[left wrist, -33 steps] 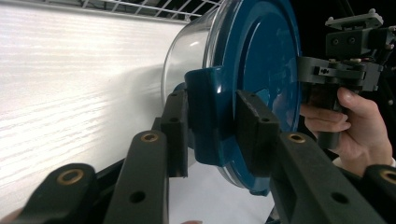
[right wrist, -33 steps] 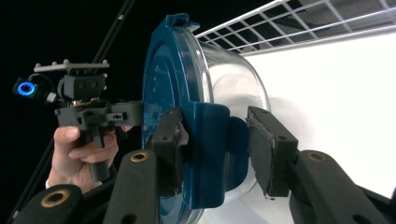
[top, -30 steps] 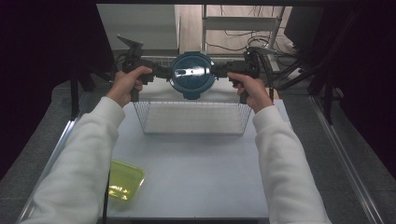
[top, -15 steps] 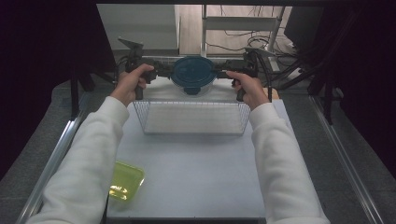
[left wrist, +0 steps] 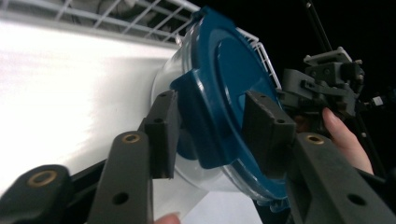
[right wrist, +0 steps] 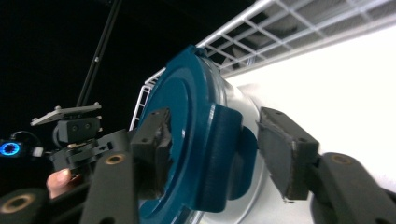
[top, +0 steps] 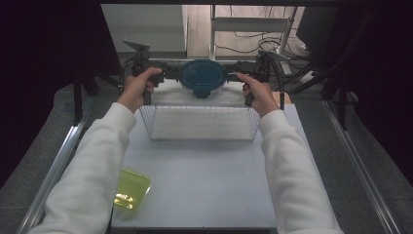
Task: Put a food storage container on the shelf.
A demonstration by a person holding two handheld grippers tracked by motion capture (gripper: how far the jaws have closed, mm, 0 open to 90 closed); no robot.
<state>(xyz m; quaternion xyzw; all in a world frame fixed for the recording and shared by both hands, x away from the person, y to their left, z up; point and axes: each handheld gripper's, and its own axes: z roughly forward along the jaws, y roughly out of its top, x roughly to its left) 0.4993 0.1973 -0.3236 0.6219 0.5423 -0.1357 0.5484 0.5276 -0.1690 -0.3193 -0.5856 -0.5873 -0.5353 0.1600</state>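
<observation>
A: Where is the container right now?

B: A round clear container with a dark blue clip lid [top: 202, 78] sits at the far side of the white counter [top: 204, 180], just beyond the far rim of a wire basket [top: 199, 122]. It lies between the two grippers, one at each side clip.

A: Are the jaws gripping it?

B: They have just been opening. In the left gripper view, the left gripper [left wrist: 210, 128] has a lid clip between its jaws, but the pads stand a little off it. In the right gripper view, the right gripper [right wrist: 215, 149] likewise straddles the opposite clip, with a clear gap at the pad on the right side of that view. Both look released rather than clamped.

A: So how far along is the work?

B: Judging from this, the container seems to be set down behind the basket and let go. What remains is drawing the grippers away; whether it fully rests on the counter is hard to tell.

A: And the arms?

B: Both white-sleeved forearms reach straight forward, hands at about the same height, grippers turned inward facing each other. A yellow-green tray [top: 130, 189] lies apart at the near left edge.
</observation>
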